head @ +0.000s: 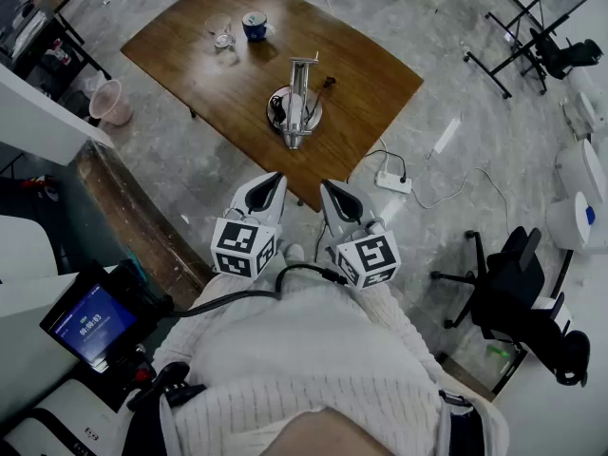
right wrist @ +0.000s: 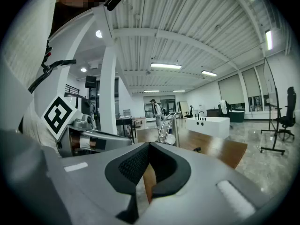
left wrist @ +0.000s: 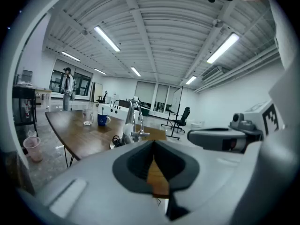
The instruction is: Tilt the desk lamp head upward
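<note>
The desk lamp [head: 296,103] stands on the wooden table [head: 180,50], toward its near corner, at twelve o'clock from both grippers and well apart from them. The left gripper [head: 275,179] and the right gripper [head: 329,186] are held side by side before the person's chest, off the table's edge; each has its jaws pressed together with nothing between them. A blue mug [head: 255,27] and a glass [head: 223,34] sit at eleven o'clock from the lamp; a power strip [head: 392,181] lies on the floor at four o'clock.
</note>
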The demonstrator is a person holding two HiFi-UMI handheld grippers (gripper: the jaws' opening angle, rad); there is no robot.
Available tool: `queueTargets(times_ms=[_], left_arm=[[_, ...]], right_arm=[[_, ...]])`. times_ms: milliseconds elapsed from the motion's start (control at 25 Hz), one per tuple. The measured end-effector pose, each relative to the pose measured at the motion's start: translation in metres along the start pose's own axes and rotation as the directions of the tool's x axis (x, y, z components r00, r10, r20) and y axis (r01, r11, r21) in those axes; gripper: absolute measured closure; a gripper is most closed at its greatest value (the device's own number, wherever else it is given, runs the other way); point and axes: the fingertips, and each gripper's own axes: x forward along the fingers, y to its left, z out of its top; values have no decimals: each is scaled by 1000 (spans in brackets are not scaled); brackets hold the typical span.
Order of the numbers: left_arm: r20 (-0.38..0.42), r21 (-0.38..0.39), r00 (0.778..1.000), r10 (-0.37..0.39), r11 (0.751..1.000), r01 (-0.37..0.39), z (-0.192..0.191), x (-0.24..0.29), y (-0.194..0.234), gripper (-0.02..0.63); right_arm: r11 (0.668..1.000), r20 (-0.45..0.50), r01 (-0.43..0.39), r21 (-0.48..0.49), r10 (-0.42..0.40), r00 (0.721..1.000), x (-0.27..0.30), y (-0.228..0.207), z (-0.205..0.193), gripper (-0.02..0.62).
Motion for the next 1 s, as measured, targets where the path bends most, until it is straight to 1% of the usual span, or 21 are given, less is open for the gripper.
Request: queueTargets(times_ms=[120, 280, 440, 560, 720, 880, 960, 1000], left_arm=[[-13, -8, 1000, 19, 1000, -19, -7, -1, 4, 598], [-31, -7, 999, 12, 1000, -13, -10, 4, 1, 598], [-24, 31, 1000, -4, 1000, 5, -6, 10, 1, 598], [-11, 45, 999, -30, 999, 30, 5, 28, 16, 598], [-30, 63, 998, -62, 996, 64, 23, 64, 50, 598], [-44, 122, 996, -82, 989, 87, 30, 78, 74, 598], [-49, 163, 994, -96, 981, 103, 32, 82, 82, 598], [-55, 200, 993, -102, 974, 111, 32, 85, 85, 598]], right_arm=[[1000, -26, -17, 22, 18, 1000, 1, 1, -10, 597], [999, -30, -18, 37, 19, 999, 3, -4, -10, 597], [1000, -10, -8, 26, 9, 1000, 11, -9, -5, 597], [1000, -1, 15, 26, -15, 1000, 32, -25, 1, 597], [997, -8, 63, 54, -63, 998, 77, -56, 11, 597], [991, 4, 117, 59, -118, 993, 101, -80, 20, 597], [991, -4, 123, 62, -123, 992, 112, -92, 19, 597], [991, -13, 115, 69, -115, 993, 119, -97, 17, 597]])
